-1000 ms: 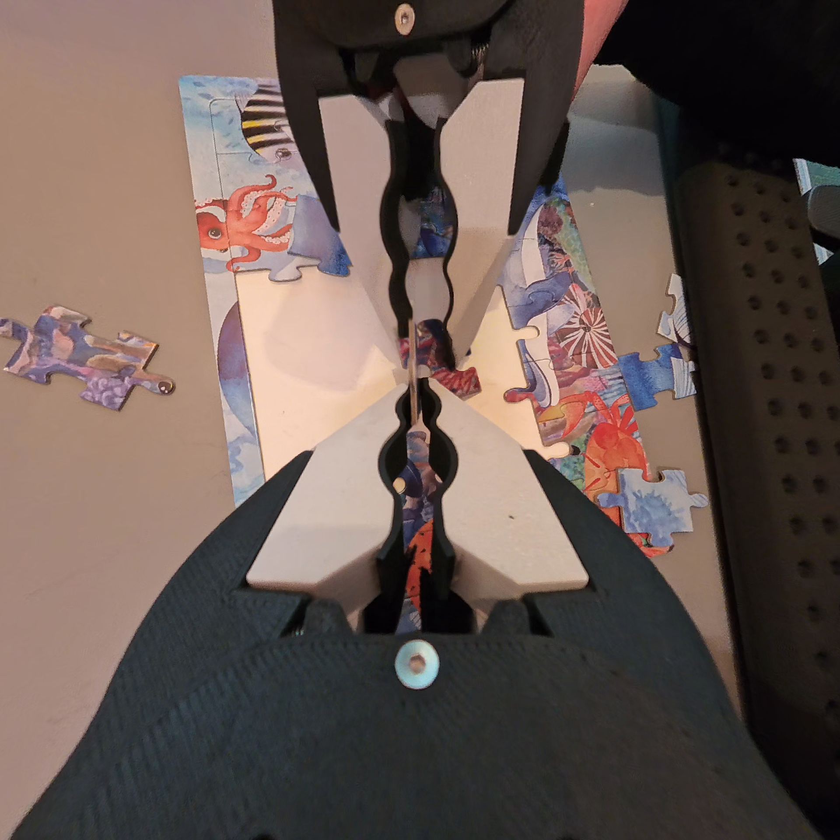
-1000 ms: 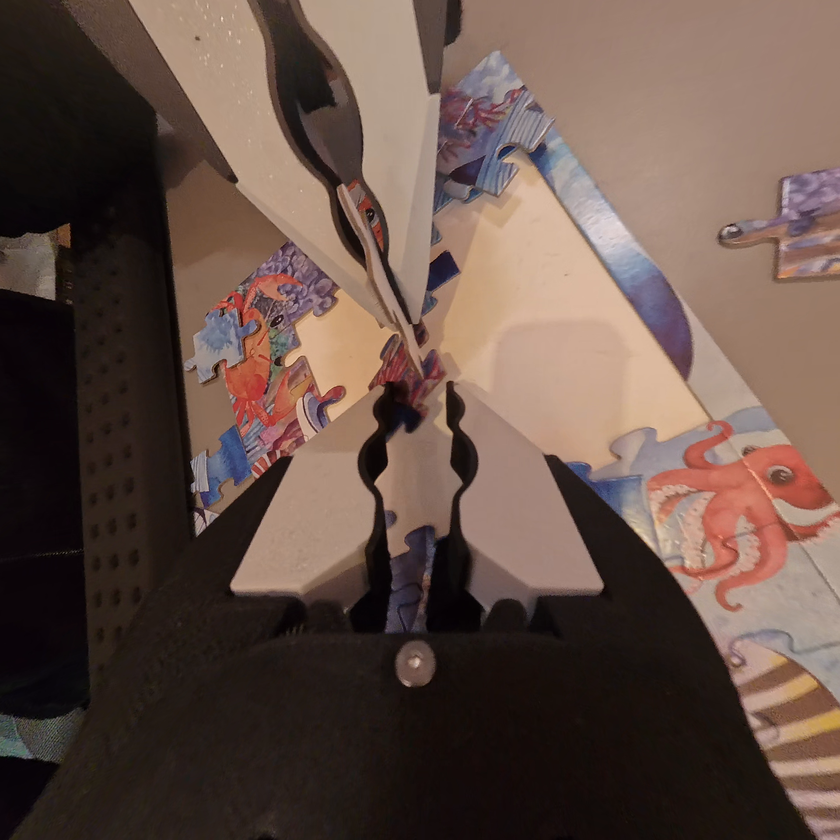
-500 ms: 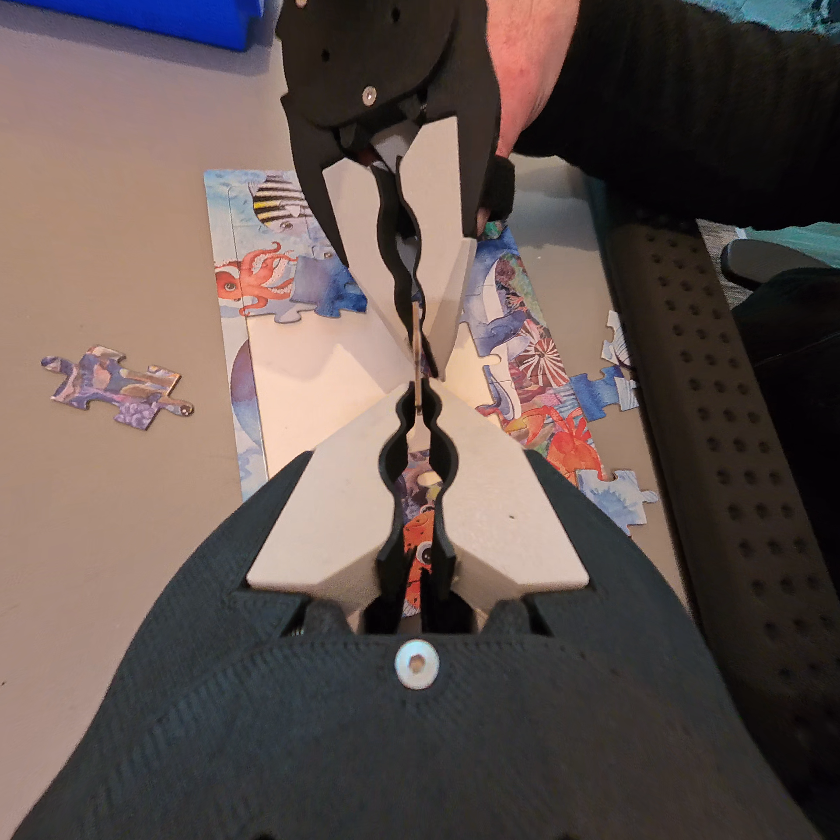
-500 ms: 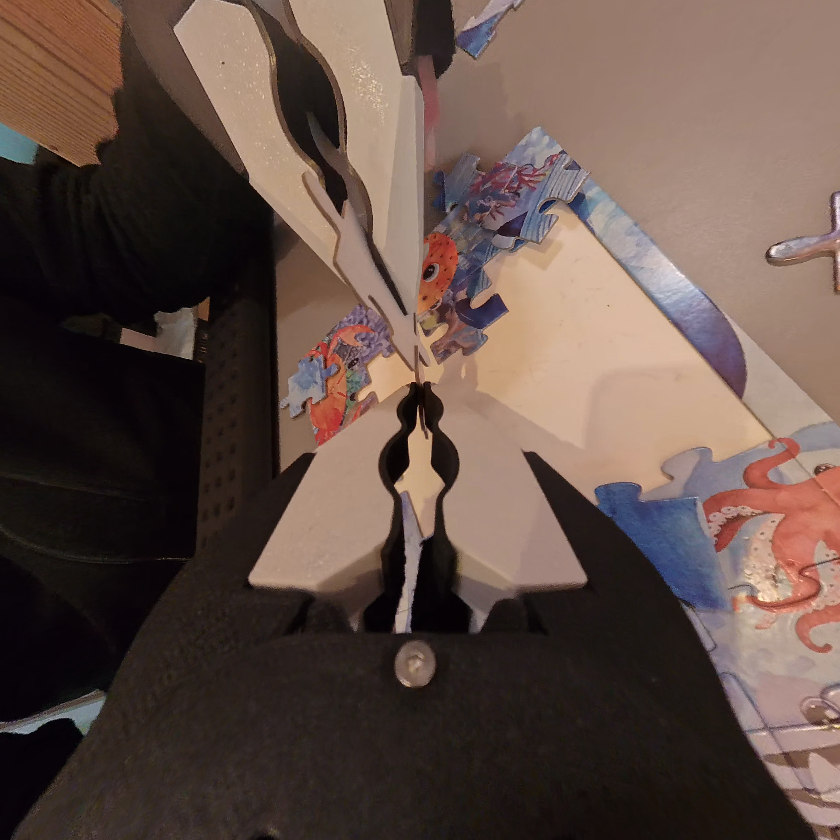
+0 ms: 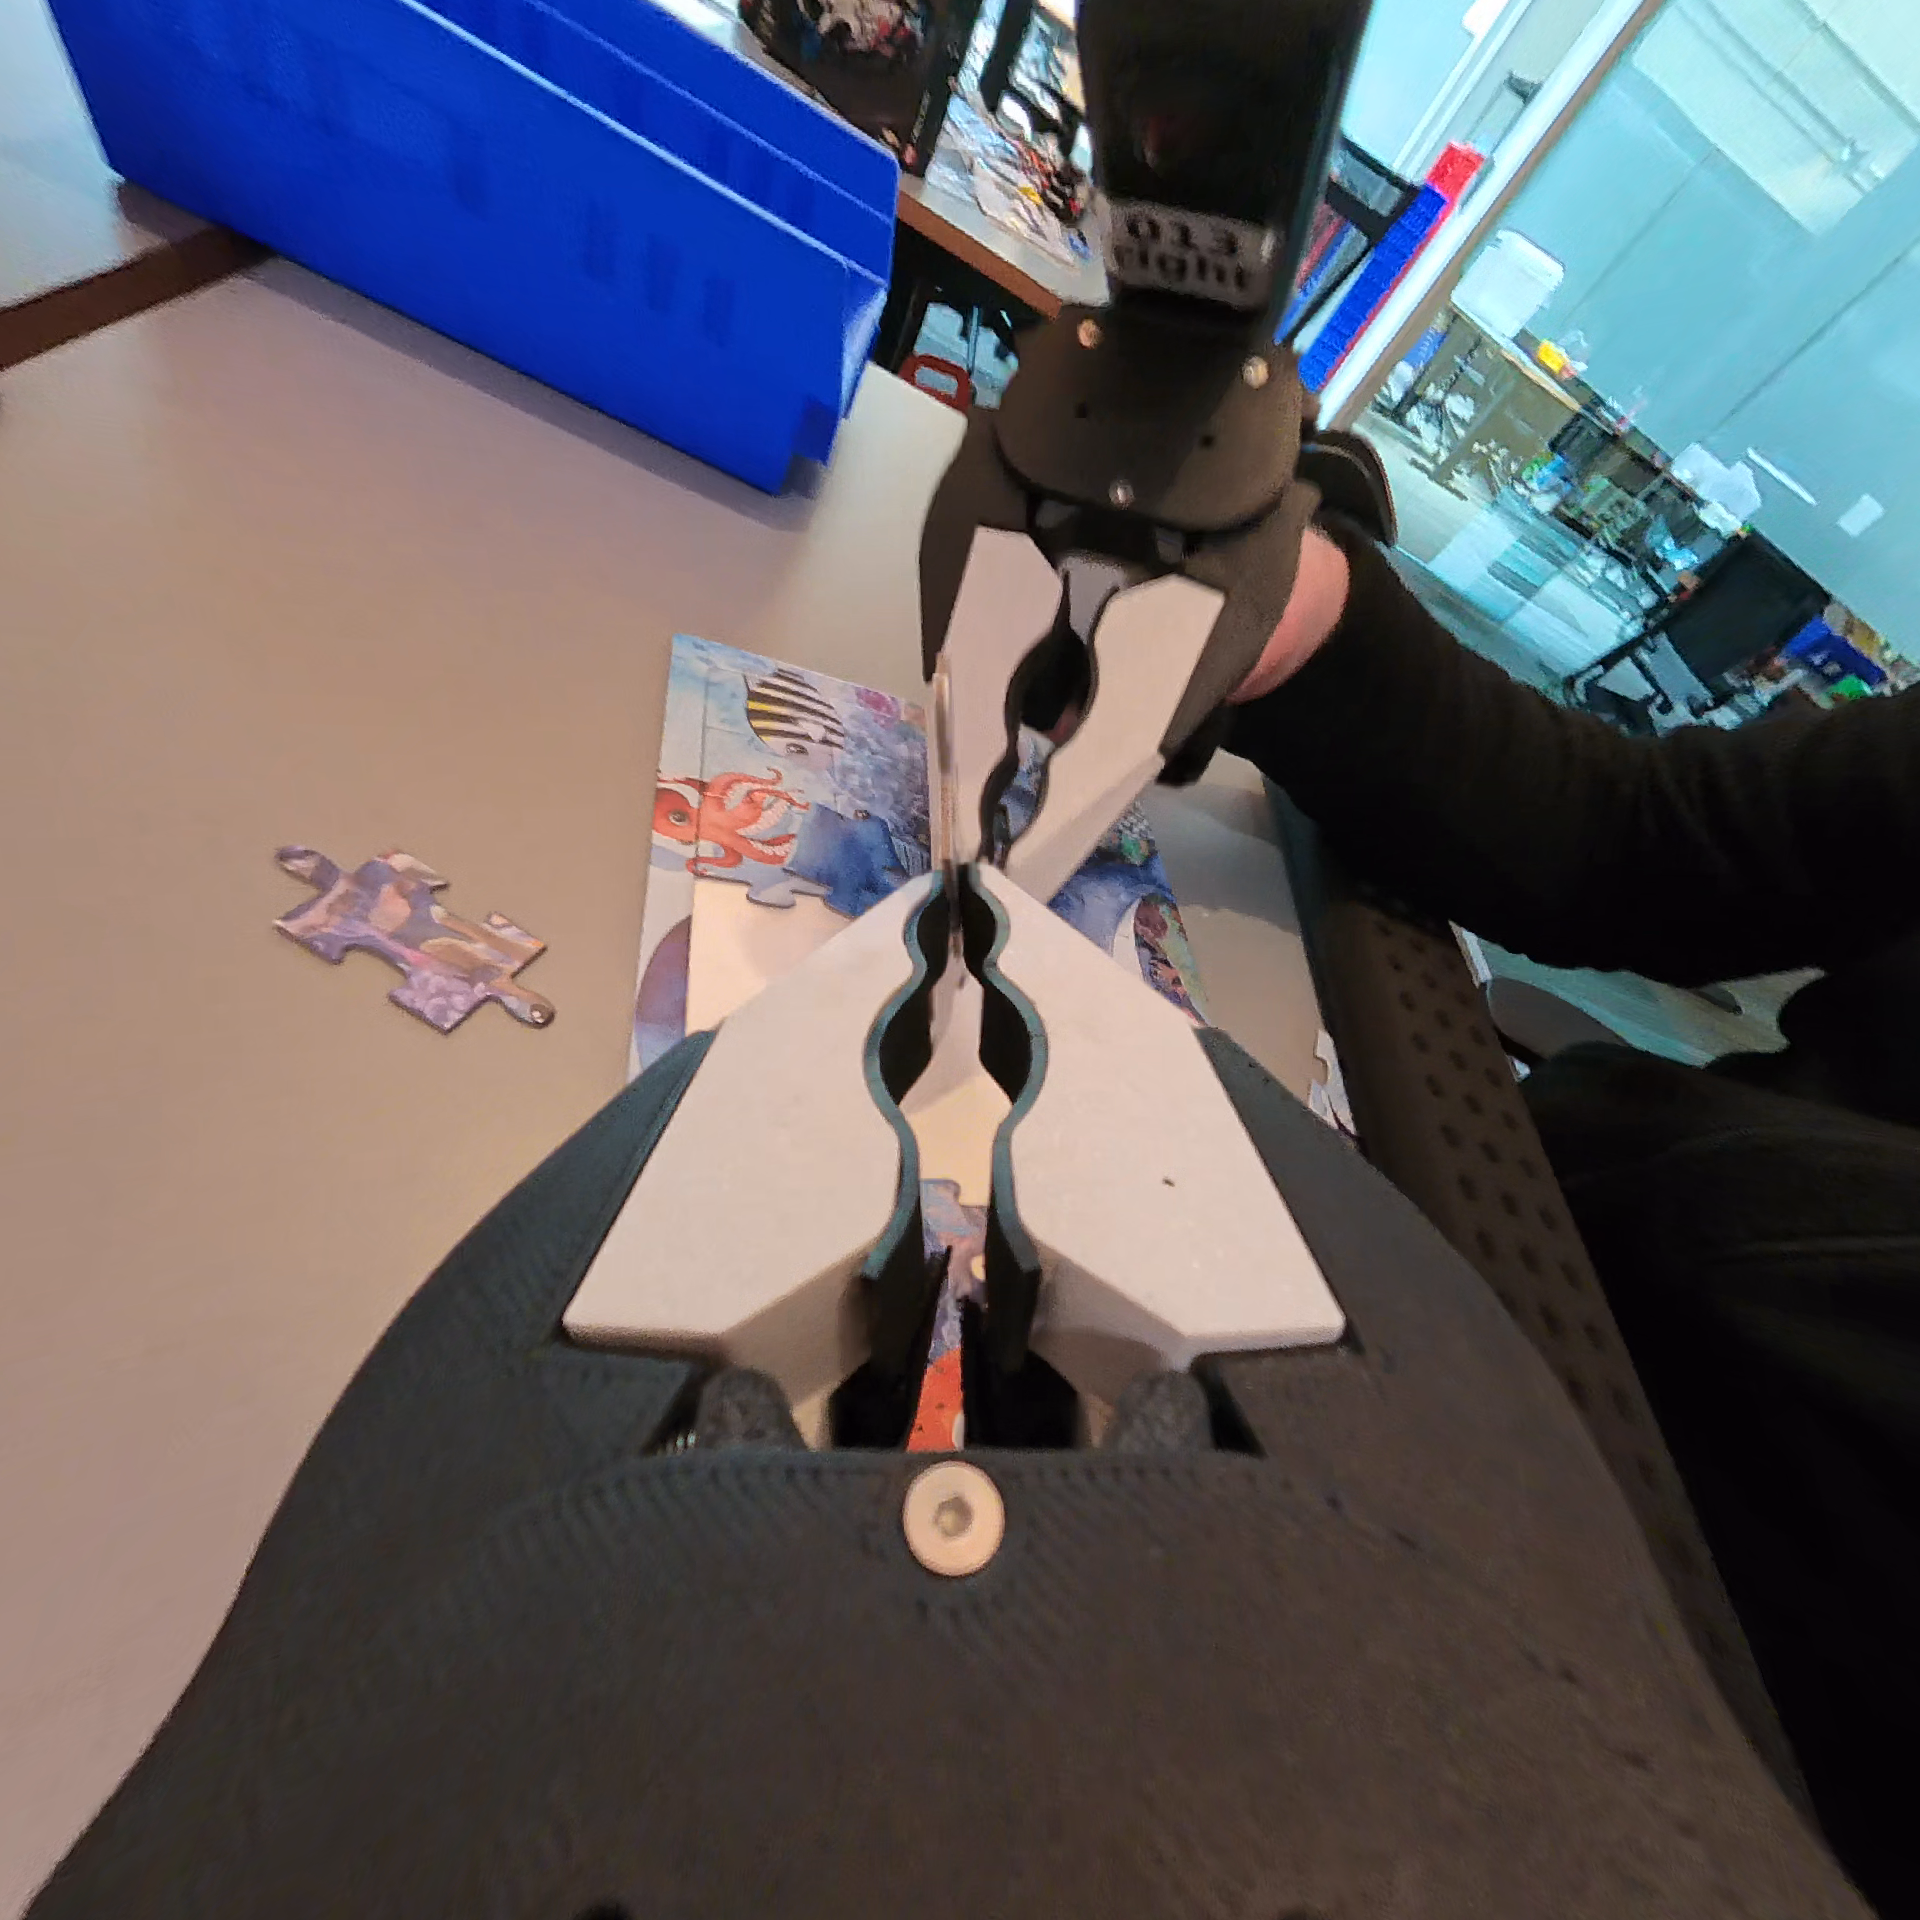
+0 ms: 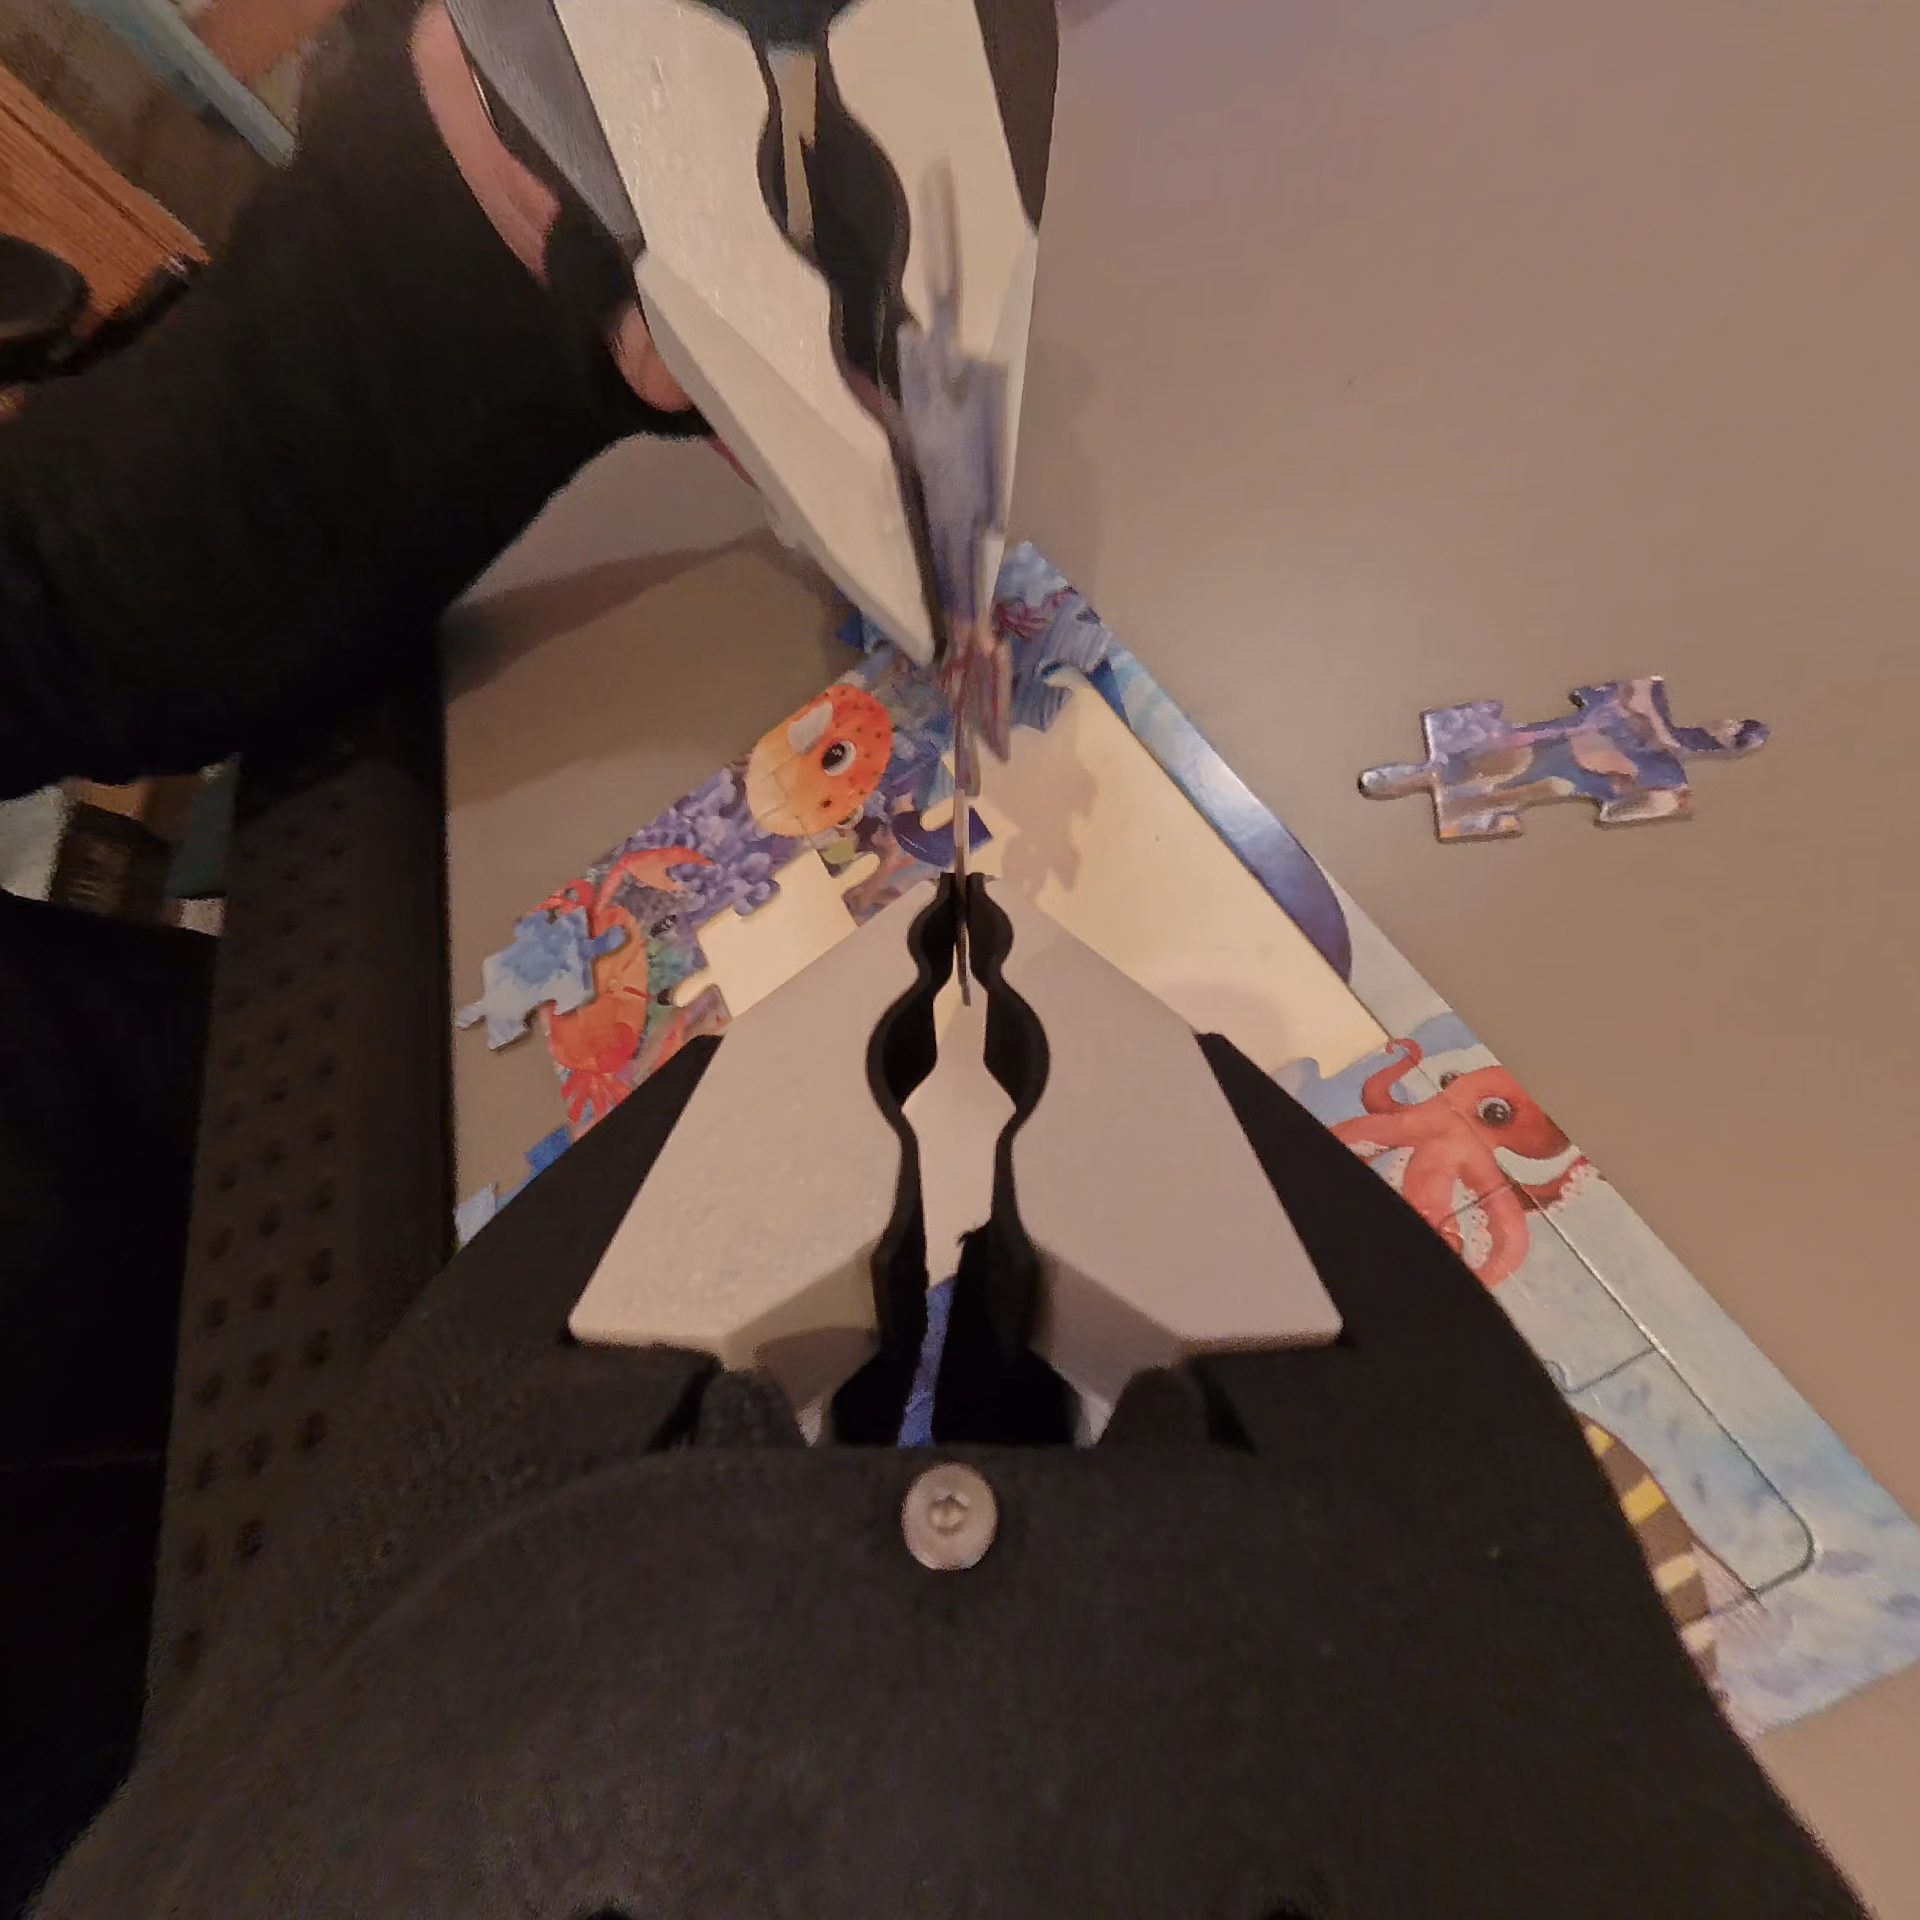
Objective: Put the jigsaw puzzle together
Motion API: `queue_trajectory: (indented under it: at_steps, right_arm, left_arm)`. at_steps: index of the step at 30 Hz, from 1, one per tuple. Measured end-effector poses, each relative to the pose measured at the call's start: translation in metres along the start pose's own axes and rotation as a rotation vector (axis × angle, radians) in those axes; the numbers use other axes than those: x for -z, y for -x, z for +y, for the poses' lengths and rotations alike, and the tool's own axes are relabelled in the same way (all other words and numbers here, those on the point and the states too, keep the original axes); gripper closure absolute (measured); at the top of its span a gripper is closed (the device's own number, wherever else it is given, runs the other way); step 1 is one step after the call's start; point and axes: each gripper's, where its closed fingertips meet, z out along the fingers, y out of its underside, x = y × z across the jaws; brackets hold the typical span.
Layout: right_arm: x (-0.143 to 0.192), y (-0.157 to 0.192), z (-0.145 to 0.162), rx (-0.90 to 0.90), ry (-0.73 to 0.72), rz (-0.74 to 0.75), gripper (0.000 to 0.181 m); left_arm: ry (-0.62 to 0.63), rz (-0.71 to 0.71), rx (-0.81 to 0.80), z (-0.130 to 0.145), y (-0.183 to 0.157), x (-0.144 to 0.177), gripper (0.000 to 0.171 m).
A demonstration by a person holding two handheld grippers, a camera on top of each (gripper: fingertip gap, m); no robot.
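Puzzle piece [image 6: 961,582] edge-on from left; face from right.

Two tools: left tool [image 5: 954,896], right tool [image 6: 962,902]; one puzzle board [image 6: 1164,883]; one held piece [image 6: 961,582]; one loose piece [image 5: 410,935]; two blue bins [image 5: 499,208].

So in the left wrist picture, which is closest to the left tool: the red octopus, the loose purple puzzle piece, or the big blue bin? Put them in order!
From the left tool:
1. The red octopus is nearest, printed on the puzzle board just ahead, slightly left.
2. The loose purple puzzle piece comes next, lying alone on the table farther left.
3. The blue bin is farthest, at the table's back edge.
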Motion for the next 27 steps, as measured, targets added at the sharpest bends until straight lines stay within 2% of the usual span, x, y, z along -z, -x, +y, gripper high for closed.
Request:
queue_trajectory:
  at_steps: [2, 4, 7, 13, 23, 27]
  right_arm:
    - [-0.003, 0.003, 0.003, 0.016, 0.021, -0.005, 0.181]
    - [-0.002, 0.009, 0.001, -0.006, 0.01, -0.043, 0.181]
    - [-0.002, 0.023, 0.003, -0.034, 0.027, -0.108, 0.181]
    - [-0.02, 0.053, 0.038, -0.119, 0.169, -0.224, 0.181]
    - [-0.027, 0.062, 0.045, -0.215, 0.168, -0.315, 0.181]
    - [-0.03, 0.053, 0.051, -0.23, 0.194, -0.274, 0.181]
  left_arm:
    - [-0.037, -0.021, 0.006, -0.007, 0.003, 0.005, 0.171]
    - [-0.008, -0.107, -0.015, -0.003, 0.016, 0.008, 0.171]
    - [-0.047, -0.1, -0.001, -0.009, 0.017, 0.012, 0.171]
    - [-0.04, -0.122, -0.007, -0.009, 0.02, 0.014, 0.171]
    - [-0.021, -0.119, -0.012, -0.007, 0.019, 0.011, 0.171]
    - [-0.014, -0.119, -0.009, -0.005, 0.021, 0.01, 0.171]
